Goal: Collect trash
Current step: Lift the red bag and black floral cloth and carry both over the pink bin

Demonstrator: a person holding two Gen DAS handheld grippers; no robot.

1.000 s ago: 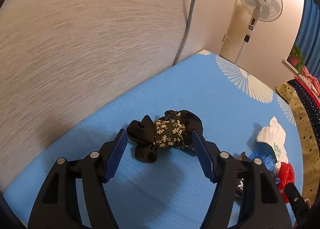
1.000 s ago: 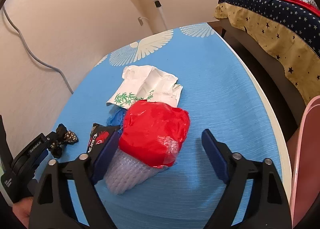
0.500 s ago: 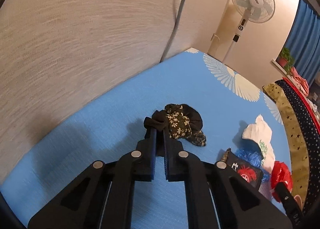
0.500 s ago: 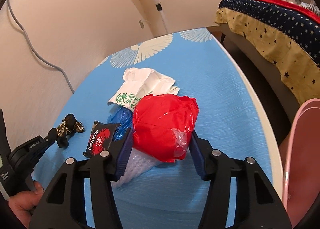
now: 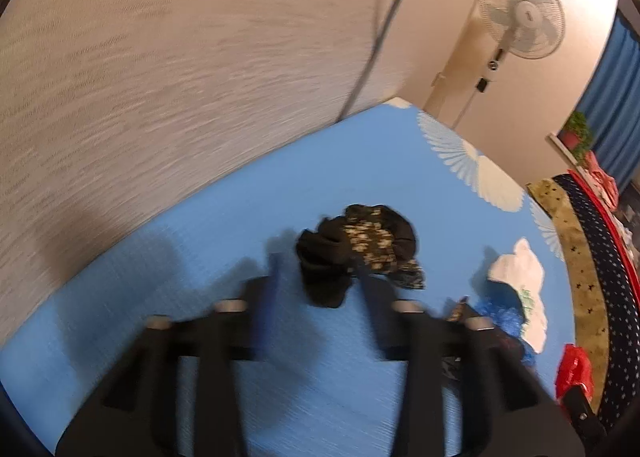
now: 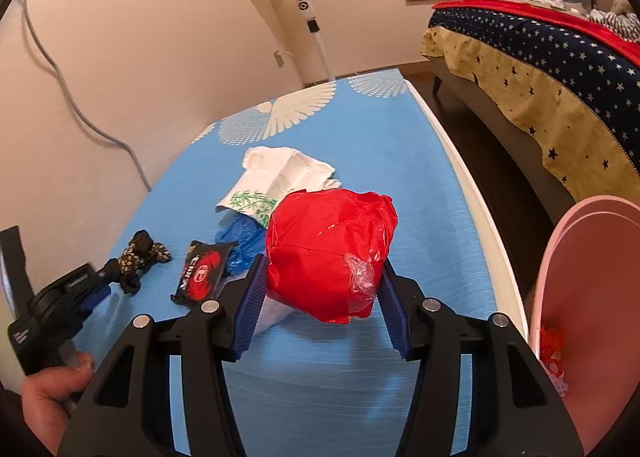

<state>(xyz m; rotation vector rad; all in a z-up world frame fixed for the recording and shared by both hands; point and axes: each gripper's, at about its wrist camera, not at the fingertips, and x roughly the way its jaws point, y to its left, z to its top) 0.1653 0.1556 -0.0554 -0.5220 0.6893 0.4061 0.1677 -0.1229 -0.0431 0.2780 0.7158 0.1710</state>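
Our right gripper (image 6: 322, 289) now pinches the red bag (image 6: 330, 251), ready for binning; our left gripper (image 5: 320, 289) reopens around the dark cloth (image 5: 358, 247), ungrasped

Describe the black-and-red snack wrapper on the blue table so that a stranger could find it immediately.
Start at the blue table by the wall. The wrapper lies flat near its wall side, between the dark floral cloth and the crumpled blue plastic. It alone is a flat black packet with a red logo.
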